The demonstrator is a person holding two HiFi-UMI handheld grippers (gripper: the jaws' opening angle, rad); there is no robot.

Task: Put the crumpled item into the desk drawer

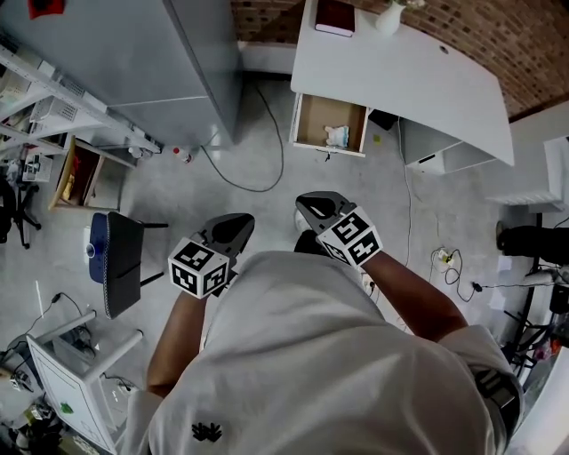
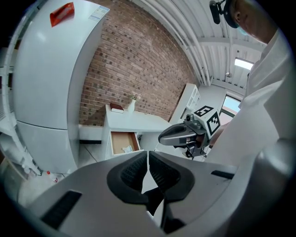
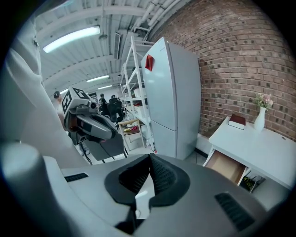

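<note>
A white desk [image 1: 409, 67] stands at the far right with its wooden drawer [image 1: 331, 124] pulled open. A small pale crumpled item [image 1: 336, 136] lies inside the drawer, also seen in the left gripper view [image 2: 126, 149]. My left gripper [image 1: 238, 222] and right gripper [image 1: 311, 203] are held close to my chest, well back from the desk. Both are shut with nothing between the pads, as shown by the left gripper [image 2: 148, 155] and the right gripper [image 3: 150, 158] in their own views. The right gripper view shows the drawer [image 3: 226, 167] from the side, its contents hidden.
A grey fridge [image 1: 160, 62] stands left of the desk, with a cable [image 1: 258, 173] and a small bottle [image 1: 182, 153] on the floor beside it. A dark chair [image 1: 120, 258] is at my left. A book [image 1: 335, 16] and a vase [image 1: 388, 18] sit on the desk.
</note>
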